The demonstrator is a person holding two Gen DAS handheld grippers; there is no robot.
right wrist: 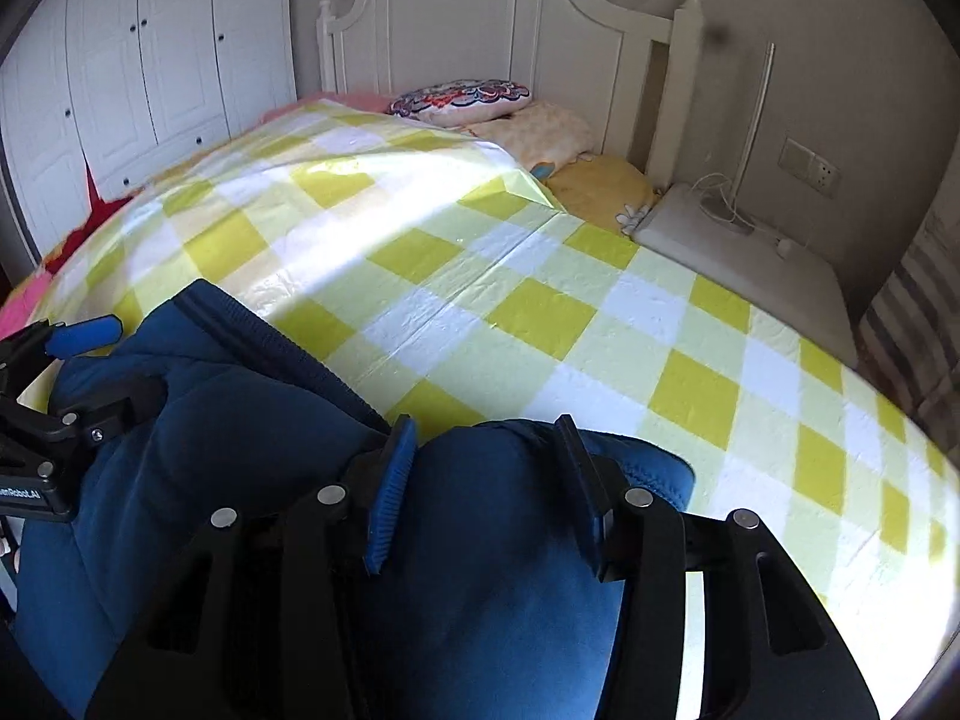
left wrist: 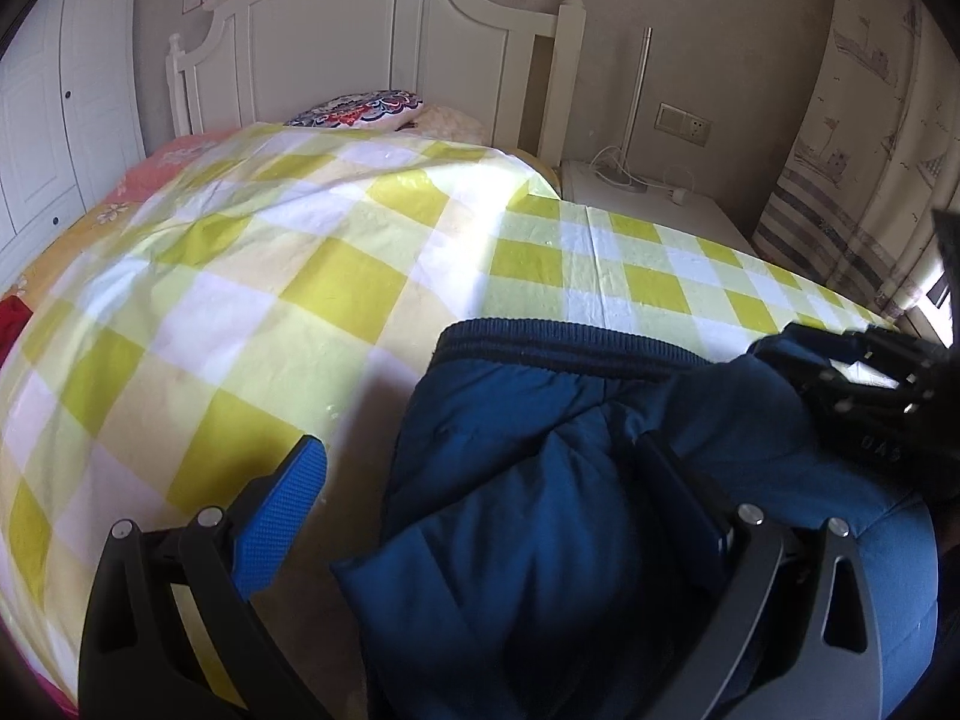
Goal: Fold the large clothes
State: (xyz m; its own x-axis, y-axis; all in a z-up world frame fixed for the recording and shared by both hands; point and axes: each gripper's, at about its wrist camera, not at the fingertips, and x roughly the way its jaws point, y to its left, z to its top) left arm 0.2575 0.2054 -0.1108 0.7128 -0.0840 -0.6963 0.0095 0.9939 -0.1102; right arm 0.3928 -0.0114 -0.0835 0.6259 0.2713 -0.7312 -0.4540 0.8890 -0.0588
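Note:
A dark blue padded garment (left wrist: 540, 480) lies bunched on the yellow-and-white checked sheet (left wrist: 240, 276) at the near edge of the bed. My left gripper (left wrist: 480, 468) is open wide, its jaws astride the garment's left part, one blue pad (left wrist: 282, 510) over the sheet. My right gripper (right wrist: 486, 450) is partly open with a thick fold of the blue garment (right wrist: 480, 570) bulging between its pads. Each gripper shows in the other's view, the right one (left wrist: 870, 384) at the garment's right, the left one (right wrist: 66, 384) at its left.
A white headboard (right wrist: 480, 18) and patterned pillow (right wrist: 462, 99) are at the far end. A white bedside cabinet (right wrist: 750, 258) with a cable stands right of the bed. White wardrobe doors (right wrist: 150, 60) are on the left, a curtain (left wrist: 870, 120) on the right.

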